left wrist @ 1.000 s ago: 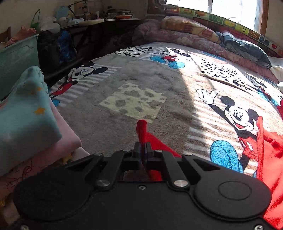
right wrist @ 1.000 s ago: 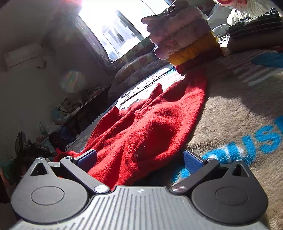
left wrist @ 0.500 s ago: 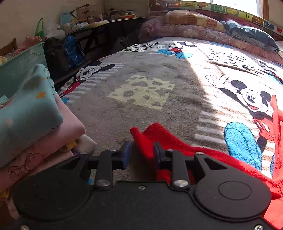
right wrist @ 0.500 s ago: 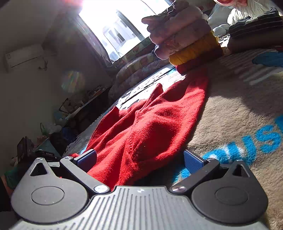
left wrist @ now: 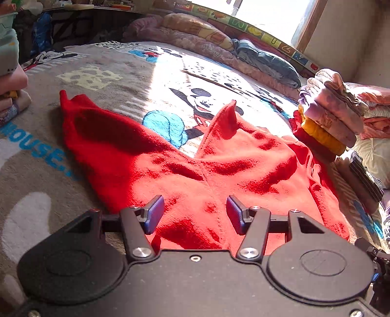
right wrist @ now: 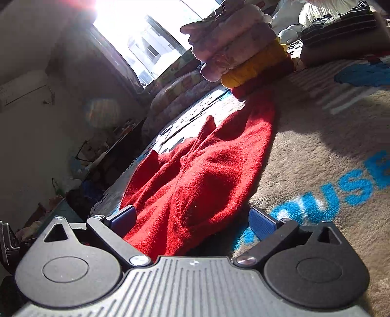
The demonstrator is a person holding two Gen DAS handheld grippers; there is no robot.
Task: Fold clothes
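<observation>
1. Lying spread across the cartoon-print bed cover (left wrist: 102,61) is a red garment (left wrist: 219,170), rumpled, with two pointed corners sticking up at its far edge.
2. The left tongs (left wrist: 193,214) hover low over the near part of the garment, their blue pads (left wrist: 153,214) wide apart with nothing clamped between them; red cloth fills the gap underneath.
3. The right tongs (right wrist: 192,222) sit at the garment's other end, also spread wide and gripping nothing; a bunched fold of the red garment (right wrist: 202,185) lies between the two blue pads (right wrist: 260,223), nearer the left one.
4. A leaning stack of folded clothes (left wrist: 329,114), pale pink and lilac pieces over a yellow one and a dark red one, stands at the far right edge of the garment and appears to touch it.
5. Just beside that stack lies a dark striped folded piece (left wrist: 365,180).
6. A second pile of folded clothes (left wrist: 12,87) sits at the left edge of the bed, well apart from the garment.
7. Pillows and rolled bedding (left wrist: 219,46) line the head of the bed under a bright window (left wrist: 268,14).
8. Blue letters (right wrist: 341,195) printed on the cover show just right of the garment in the right wrist view.
</observation>
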